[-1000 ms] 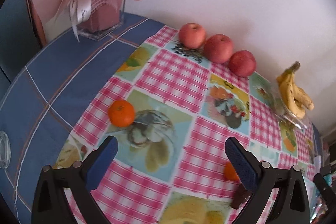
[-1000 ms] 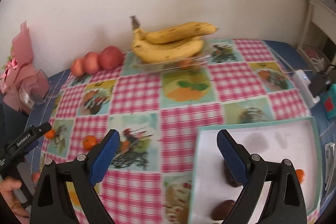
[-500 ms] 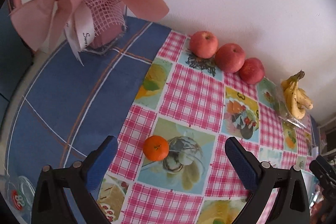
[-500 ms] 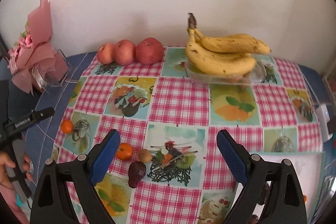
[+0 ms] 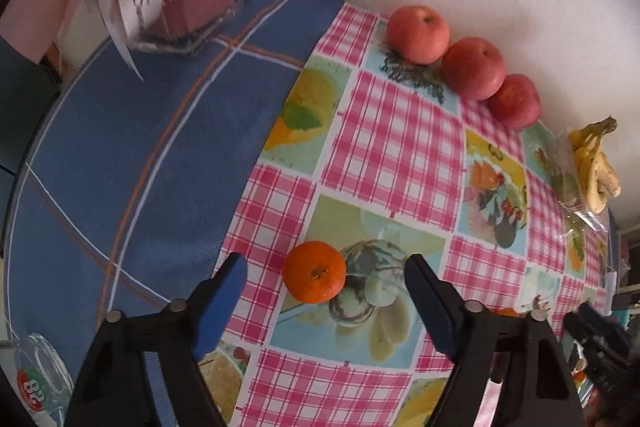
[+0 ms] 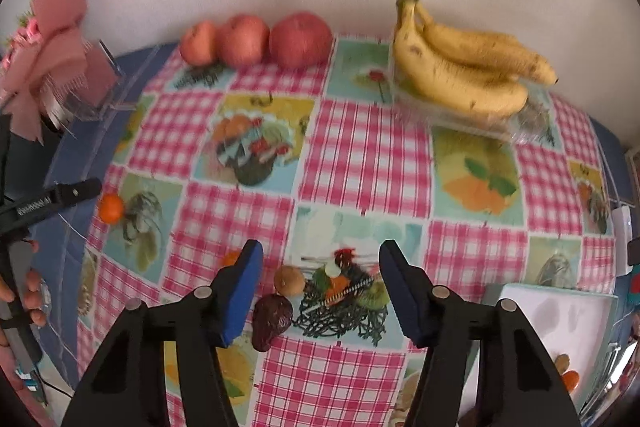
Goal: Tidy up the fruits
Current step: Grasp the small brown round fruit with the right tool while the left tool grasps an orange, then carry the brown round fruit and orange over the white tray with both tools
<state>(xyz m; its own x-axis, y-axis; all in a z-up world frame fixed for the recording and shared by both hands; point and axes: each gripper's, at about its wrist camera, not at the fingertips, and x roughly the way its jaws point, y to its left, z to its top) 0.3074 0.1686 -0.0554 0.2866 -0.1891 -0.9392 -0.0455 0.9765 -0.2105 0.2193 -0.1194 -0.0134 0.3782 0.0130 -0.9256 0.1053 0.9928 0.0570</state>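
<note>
Two spread jaws of my left hand-held gripper [image 5: 324,291] frame the orange [image 5: 314,271] near the desk's left edge, dead ahead, while my right hand-held gripper [image 6: 320,291], also spread, hovers farther off.

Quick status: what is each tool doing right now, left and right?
Left tool: open, holding nothing, the orange sits between its fingers.
Right tool: open, empty, above the small brown fruit.
</note>
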